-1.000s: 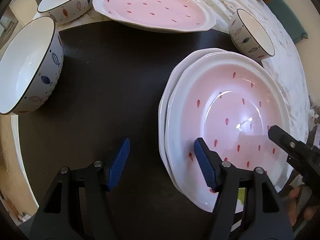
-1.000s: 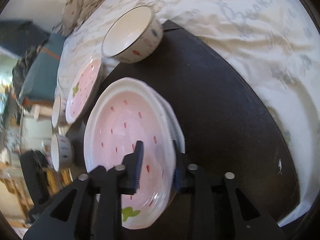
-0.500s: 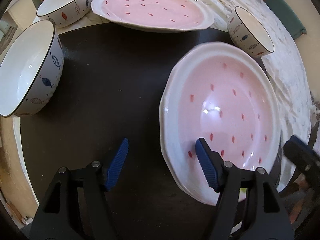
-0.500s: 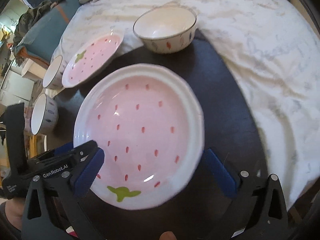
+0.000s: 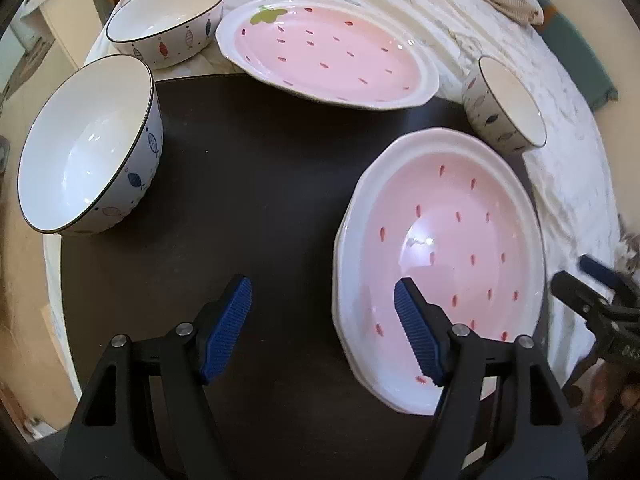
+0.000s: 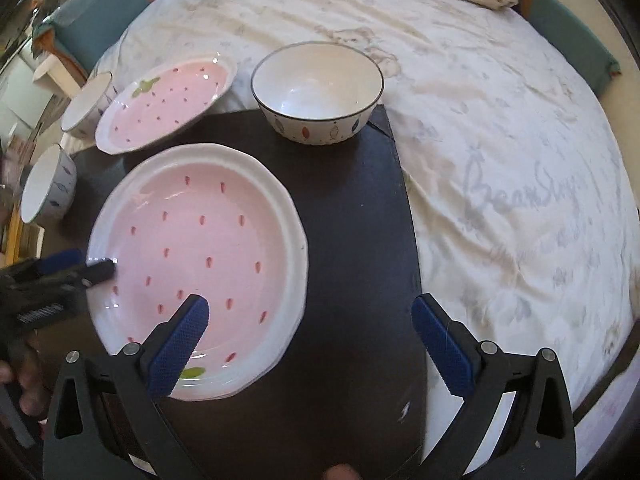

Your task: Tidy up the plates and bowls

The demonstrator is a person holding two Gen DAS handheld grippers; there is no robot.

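Pale pink well, red seed flecks, white rim and a green leaf sprig on the stacked strawberry plates (image 6: 208, 256). Same pink, red flecks and green leaf on the far strawberry plate (image 5: 332, 50). White glaze, thin black rim and blue fish outlines on the large bowl (image 5: 90, 152). Red and blue fish on the white rear bowl (image 5: 168, 20). Red and grey leaf marks on the white bowl (image 6: 318, 92) at the corner of the black mat (image 6: 360, 208). Cream tablecloth (image 6: 500, 152) with faded grey lettering. Ribbed blue pads (image 5: 228, 328) on black arms.
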